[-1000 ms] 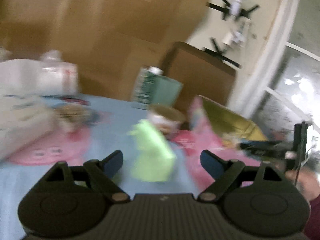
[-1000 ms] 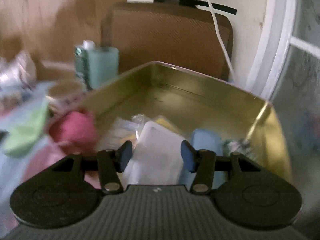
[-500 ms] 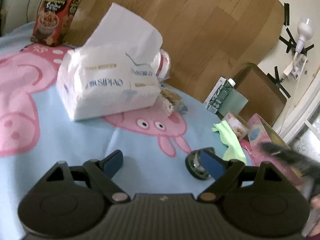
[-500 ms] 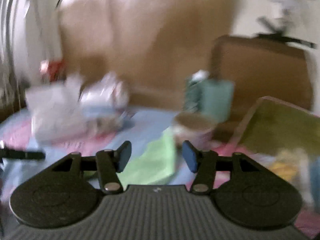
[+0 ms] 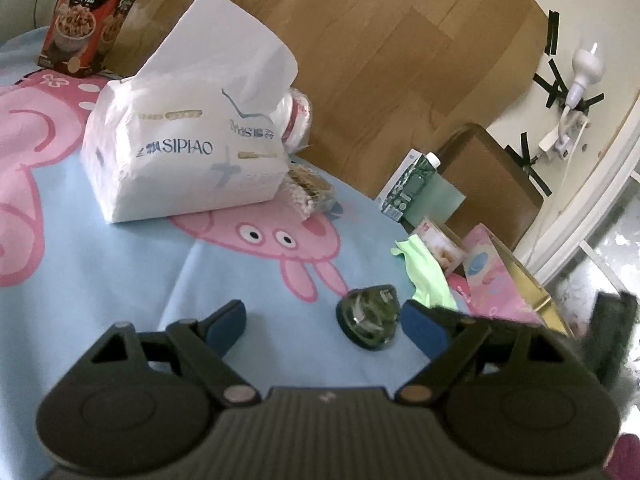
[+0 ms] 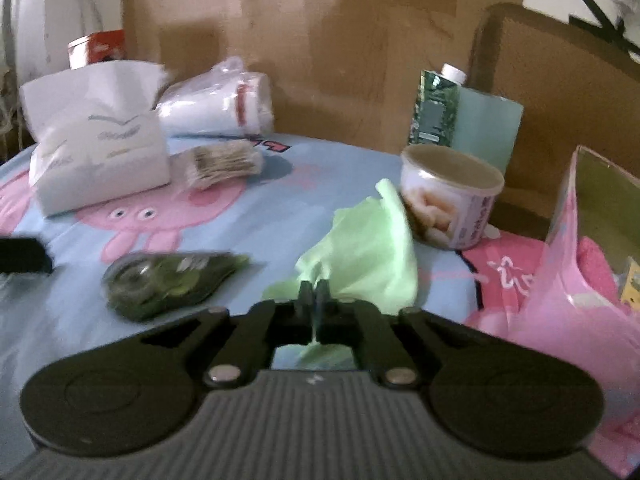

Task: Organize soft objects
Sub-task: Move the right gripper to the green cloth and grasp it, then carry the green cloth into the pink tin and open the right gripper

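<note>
1. Left wrist view, far left: red snack box (image 5: 82, 16) at 11 o'clock, at the back of the desk (image 5: 100, 280), which has a blue cartoon-pig cloth on it.
2. White tissue pack (image 5: 188, 148) at 12 o'clock of the left tongs (image 5: 324, 322), well apart from them.
3. Left tongs wide open, nothing gripped; dark green tape dispenser (image 5: 370, 316) lies on the cloth just inside the right-hand blue pad, contact unclear.
4. Green carton (image 5: 416, 186) at 2 o'clock, by the wooden wall.
5. Right wrist view: right tongs (image 6: 314, 300) closed tight, pinching the near edge of the light green cloth (image 6: 360, 256).
6. Cloth spreads toward 12–1 o'clock and touches the round food tub (image 6: 452, 196).
7. Pink box (image 6: 580, 280) at 3 o'clock, with a pink soft item inside.
</note>
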